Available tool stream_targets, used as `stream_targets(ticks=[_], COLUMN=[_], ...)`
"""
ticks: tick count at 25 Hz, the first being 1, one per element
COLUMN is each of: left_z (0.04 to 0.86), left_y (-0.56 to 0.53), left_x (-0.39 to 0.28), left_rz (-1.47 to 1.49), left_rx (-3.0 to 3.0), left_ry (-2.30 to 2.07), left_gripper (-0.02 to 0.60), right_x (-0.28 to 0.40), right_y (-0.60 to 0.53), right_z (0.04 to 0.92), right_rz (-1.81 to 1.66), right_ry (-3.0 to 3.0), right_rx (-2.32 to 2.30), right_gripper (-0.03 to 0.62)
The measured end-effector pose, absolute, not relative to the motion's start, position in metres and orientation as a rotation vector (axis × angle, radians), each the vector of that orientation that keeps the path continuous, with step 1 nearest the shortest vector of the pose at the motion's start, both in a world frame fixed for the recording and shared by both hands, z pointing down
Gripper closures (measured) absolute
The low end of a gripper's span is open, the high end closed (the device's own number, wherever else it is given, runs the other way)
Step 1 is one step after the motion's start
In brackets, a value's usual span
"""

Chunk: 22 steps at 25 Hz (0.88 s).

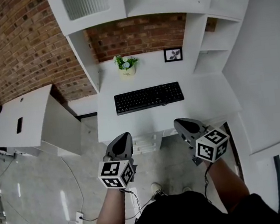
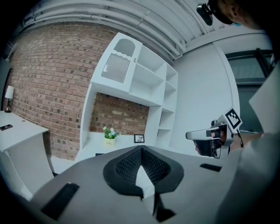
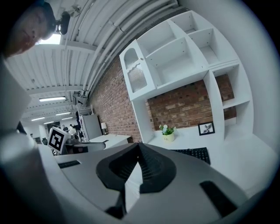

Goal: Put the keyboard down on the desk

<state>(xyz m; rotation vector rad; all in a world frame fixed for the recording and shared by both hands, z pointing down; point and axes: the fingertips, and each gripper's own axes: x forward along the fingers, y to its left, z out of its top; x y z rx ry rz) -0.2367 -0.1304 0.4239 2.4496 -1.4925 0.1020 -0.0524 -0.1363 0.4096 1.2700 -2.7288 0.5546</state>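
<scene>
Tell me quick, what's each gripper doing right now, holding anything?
Left gripper: jaws closed, holding nothing.
Right gripper: jaws closed, holding nothing.

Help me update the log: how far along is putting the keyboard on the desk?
Done: the keyboard lies flat on the desk, in front of the plant. In hand: nothing; the left gripper and right gripper are both shut and empty, clear of the keyboard. Left: apparently nothing; the job looks finished.
</scene>
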Motion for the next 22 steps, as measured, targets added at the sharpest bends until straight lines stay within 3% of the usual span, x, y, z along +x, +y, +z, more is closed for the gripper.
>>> stream_targets(ticks=[22], left_z=[0.405], left_y=[-0.023], left_x=[-0.117], left_rz=[0.089], left_rx=[2.363], left_ry=[-1.623], left_gripper=[0.563], right_x=[0.054], right_y=[-0.046], right_z=[0.389], right_rz=[0.548], right_ry=[-2.852], right_rx=[1.082], right_gripper=[0.577])
